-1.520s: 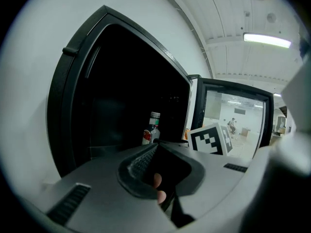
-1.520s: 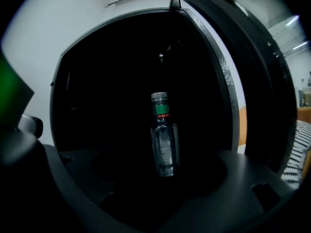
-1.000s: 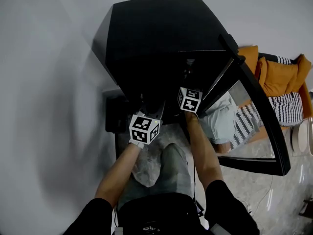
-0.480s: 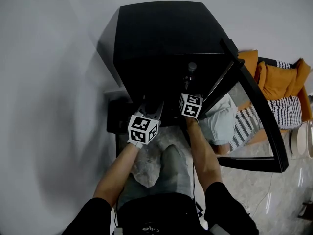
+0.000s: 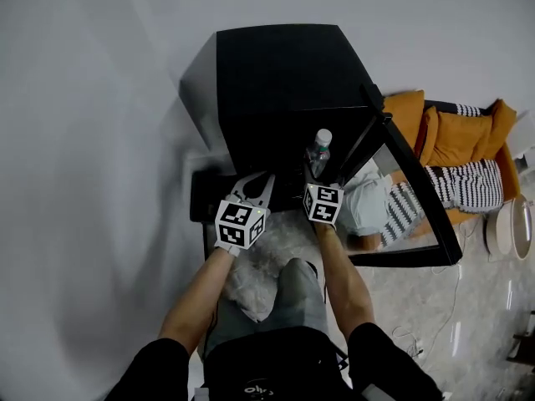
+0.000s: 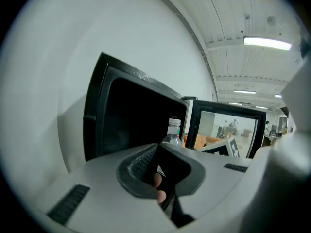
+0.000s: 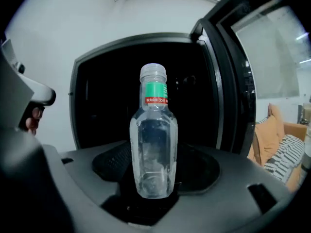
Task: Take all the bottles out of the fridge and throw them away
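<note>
Starting on your left: the left gripper [image 5: 253,184] hangs just in front of the boxy black fridge [image 5: 276,73]. Its jaws are drawn together at the tips with nothing in them, so it's a spare hand right now. Watch it though, it's riding close beside your other one and a careless swing could clip the load.

In the middle, the right gripper [image 7: 155,178] has just been closing its jaws, and they're clamped on the clear plastic bottle [image 7: 153,130] with the white cap and the green-and-red neck band. The bottle is upright, out in front of the dark fridge opening, not on a shelf. The catch is that the jaws only have the bottom part of it, so most of the bottle stands free above the pads. Smooth plastic plus a low hold means a quick turn could tip it or let it slide out.

On the right, the black-framed glass door [image 5: 414,182] stands open just beside that hand. Swing out that way and you'd probably knock the bottle on its edge. Also, the inside of the fridge is too dark to tell if more bottles are left, so I'd look again before calling it done
</note>
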Demonstrator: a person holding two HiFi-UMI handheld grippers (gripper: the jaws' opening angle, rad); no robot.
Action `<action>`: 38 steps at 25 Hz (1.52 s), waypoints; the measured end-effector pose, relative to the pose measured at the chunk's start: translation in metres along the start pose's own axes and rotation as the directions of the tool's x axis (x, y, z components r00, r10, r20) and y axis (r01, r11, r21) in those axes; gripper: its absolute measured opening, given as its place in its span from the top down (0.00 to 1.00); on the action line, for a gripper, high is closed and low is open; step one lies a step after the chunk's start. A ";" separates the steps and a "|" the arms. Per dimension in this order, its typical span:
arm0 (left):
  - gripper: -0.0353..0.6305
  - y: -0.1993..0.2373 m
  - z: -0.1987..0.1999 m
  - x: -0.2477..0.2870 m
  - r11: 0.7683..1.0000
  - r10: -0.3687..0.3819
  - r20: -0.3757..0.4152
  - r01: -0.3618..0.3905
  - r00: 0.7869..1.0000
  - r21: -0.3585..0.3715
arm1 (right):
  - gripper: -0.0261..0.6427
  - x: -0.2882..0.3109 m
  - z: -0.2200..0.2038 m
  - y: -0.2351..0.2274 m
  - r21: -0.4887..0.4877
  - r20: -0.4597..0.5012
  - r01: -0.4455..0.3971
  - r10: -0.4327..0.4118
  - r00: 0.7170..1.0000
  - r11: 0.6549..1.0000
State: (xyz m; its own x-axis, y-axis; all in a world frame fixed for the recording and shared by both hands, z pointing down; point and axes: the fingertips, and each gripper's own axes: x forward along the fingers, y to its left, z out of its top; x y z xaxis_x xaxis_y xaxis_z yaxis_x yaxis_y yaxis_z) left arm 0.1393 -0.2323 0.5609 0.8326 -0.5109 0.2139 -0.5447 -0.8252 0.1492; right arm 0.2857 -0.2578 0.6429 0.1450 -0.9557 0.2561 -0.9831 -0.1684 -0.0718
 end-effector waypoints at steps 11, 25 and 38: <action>0.95 -0.030 0.102 -0.075 1.000 0.023 -0.001 -0.023 1.000 -0.017 | 0.52 -0.116 0.113 0.029 -0.008 0.017 -0.022 0.022 1.000 1.000; 0.95 0.005 0.130 -0.143 0.986 0.166 0.023 -0.165 0.986 -0.038 | 0.52 -0.134 0.168 0.108 -0.066 0.035 -0.189 0.192 0.981 0.980; 0.95 0.092 0.112 -0.305 0.840 0.538 0.040 -0.531 0.842 -0.116 | 0.52 -0.141 0.161 0.312 -0.151 -0.015 -0.569 0.573 0.819 0.808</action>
State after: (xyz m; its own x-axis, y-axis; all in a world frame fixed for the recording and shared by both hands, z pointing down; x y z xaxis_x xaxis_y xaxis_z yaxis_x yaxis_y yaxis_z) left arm -0.1533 -0.1795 0.4008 0.4122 -0.8838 0.2214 -0.9108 -0.3938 0.1240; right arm -0.0239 -0.2147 0.4293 -0.4467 -0.8757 0.1832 -0.8942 0.4440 -0.0580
